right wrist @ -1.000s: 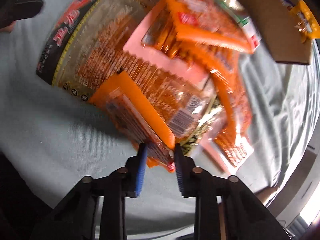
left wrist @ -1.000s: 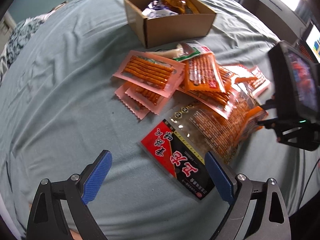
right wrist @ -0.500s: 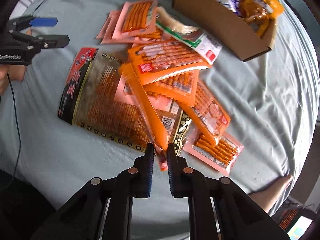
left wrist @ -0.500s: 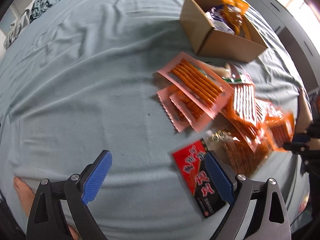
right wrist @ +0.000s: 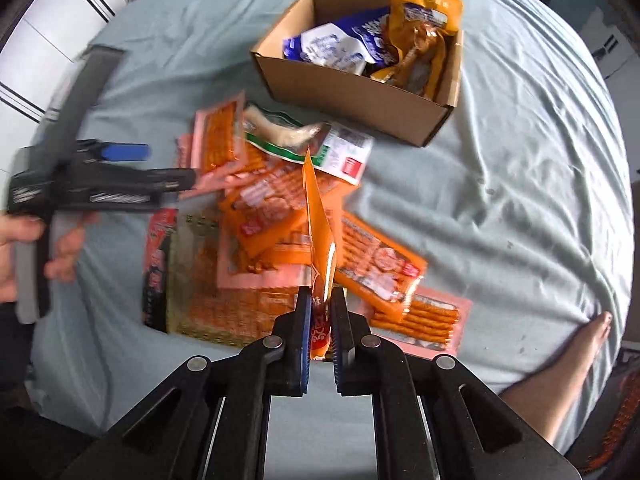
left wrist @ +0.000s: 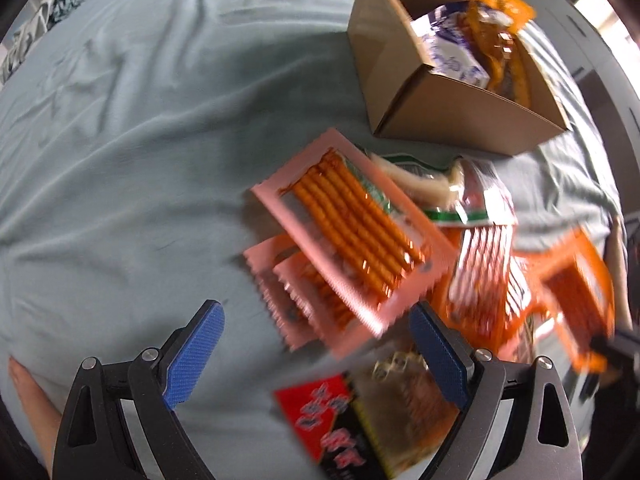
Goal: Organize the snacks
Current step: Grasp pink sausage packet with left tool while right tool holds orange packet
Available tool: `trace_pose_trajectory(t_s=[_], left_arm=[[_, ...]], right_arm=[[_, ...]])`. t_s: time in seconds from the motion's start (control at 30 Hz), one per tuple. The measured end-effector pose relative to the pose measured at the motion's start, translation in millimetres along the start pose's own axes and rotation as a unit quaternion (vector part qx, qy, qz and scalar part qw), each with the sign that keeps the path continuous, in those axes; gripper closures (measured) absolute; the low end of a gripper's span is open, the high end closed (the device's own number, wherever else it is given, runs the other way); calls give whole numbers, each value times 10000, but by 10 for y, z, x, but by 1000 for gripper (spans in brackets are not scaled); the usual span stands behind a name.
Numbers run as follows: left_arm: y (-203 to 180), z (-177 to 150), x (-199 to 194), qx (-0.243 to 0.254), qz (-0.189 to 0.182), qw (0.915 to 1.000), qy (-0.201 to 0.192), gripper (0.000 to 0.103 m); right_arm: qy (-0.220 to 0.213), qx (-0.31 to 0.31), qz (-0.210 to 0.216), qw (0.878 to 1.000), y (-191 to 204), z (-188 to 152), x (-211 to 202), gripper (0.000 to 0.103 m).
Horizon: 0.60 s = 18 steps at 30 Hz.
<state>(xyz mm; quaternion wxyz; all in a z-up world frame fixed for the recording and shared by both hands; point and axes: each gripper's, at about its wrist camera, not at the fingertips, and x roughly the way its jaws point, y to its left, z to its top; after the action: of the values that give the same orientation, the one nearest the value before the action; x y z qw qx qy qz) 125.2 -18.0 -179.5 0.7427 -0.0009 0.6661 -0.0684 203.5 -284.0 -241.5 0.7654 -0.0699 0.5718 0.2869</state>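
Observation:
My right gripper (right wrist: 320,312) is shut on the corner of an orange snack packet (right wrist: 318,216), which hangs edge-on above the pile. A heap of orange and pink snack packets (right wrist: 280,216) lies on the grey-green sheet, with a red-and-black bag (right wrist: 160,268) at its left. My left gripper (left wrist: 316,344) points down, open and empty, over the pink packets (left wrist: 352,232) and the red-and-black bag (left wrist: 340,424). It also shows in the right wrist view, as the left gripper (right wrist: 120,168) held by a hand. A cardboard box (right wrist: 352,92) behind the pile holds several packets.
The wrinkled sheet (left wrist: 120,160) covers the whole bed. A bare foot (right wrist: 572,356) rests at the bed's right edge, and another foot (left wrist: 32,408) shows at lower left. Furniture (right wrist: 60,28) stands beyond the bed.
My right gripper closed on the orange packet and lifted it off the pile. My left gripper moved sideways and down from the red-and-black bag toward the pink packets, rolling as it went.

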Motion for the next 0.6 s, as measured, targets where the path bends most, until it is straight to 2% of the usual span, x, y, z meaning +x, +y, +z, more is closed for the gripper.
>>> trace_pose_trajectory(t_s=[0.07,0.17,0.23,0.4,0.47,0.5,0.53,0.6], left_arm=[[-38,110,121,-138,88,9996,217,8],[-69,237,240,-336,14,9989,320,8],[-87,298,290,-414,9,9986,341,1],[-174,401,349,-234,178,9991,318,0],[-222,409,327,1,136,9996,238,9],[-252,400,296,120,86,9997,169,25],[-296,384,240,316,-43,9995,72,47],[-390,359,162,575,-35,9983,30,73]], right_arm=[[-19,-43,114,9999,63,-54,-155,97],[-102,-142,228,9996,101,-92,-237,97],[-133,-185,219,9995,91,-112,-255,97],[-43,-80,188,9998,-15,-131,-171,97],[-44,-14,138,9999,-52,-123,-134,97],[-31,22,132,9999,-73,-125,-130,97],[-27,61,129,9999,-90,-128,-132,97],[-38,80,77,9999,-99,-126,-139,97]])
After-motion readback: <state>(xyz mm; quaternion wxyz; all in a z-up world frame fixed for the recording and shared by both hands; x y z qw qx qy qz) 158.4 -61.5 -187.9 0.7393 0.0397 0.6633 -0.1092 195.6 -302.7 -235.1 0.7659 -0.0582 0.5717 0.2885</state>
